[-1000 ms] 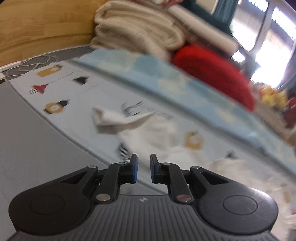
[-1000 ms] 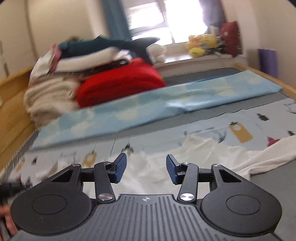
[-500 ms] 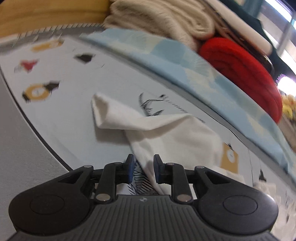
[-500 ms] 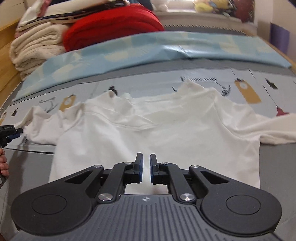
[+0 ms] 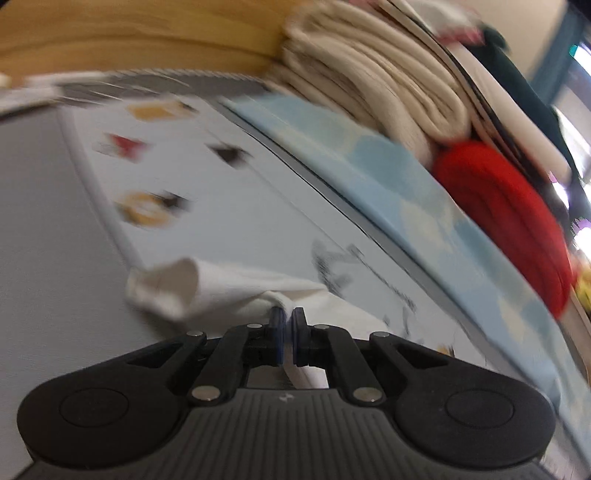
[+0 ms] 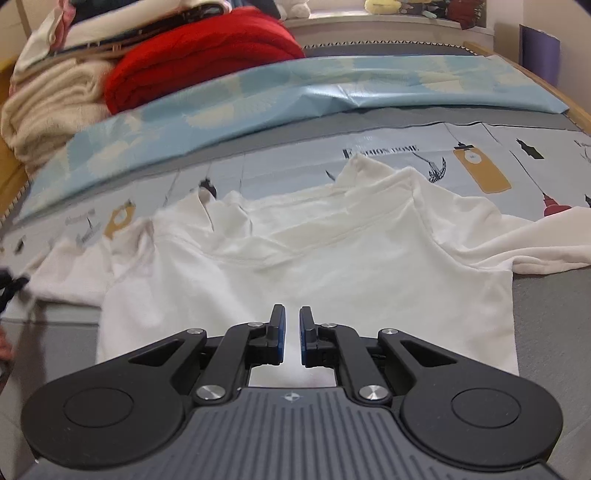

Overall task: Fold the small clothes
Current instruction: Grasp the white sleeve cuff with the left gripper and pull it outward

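White shirt (image 6: 314, 273) lies spread flat on the printed sheet (image 6: 480, 147) that covers the grey mattress (image 6: 546, 314), collar toward the far side, hem toward the near side.

Right wrist view: shows the whole garment, with one sleeve running out to the right and the other to the left. At the far left edge of this view a dark object touches the left sleeve end; it is too small and blurred to identify. Beyond the shirt lie a light blue folded sheet (image 6: 295, 92), a red blanket (image 6: 199, 48) and cream blankets (image 6: 48, 99).

Left wrist view: blurred. It shows only the left sleeve (image 5: 192, 291) of the garment, bunched and lifted into a ridge just ahead of the fingertips. It also shows a wooden board (image 5: 129, 33) at the far side, which the right view shows only as a sliver.

Left gripper (image 5: 287, 317): jaws have just been closing and now stand almost together, pinching a fold of the sleeve fabric between the blue pads.

Right gripper (image 6: 291, 317): jaws nearly closed, with a narrow gap between the pads. It sits over the lower middle of the shirt near the hem. White fabric shows in the gap, but the pictures do not show whether the pads pinch it.
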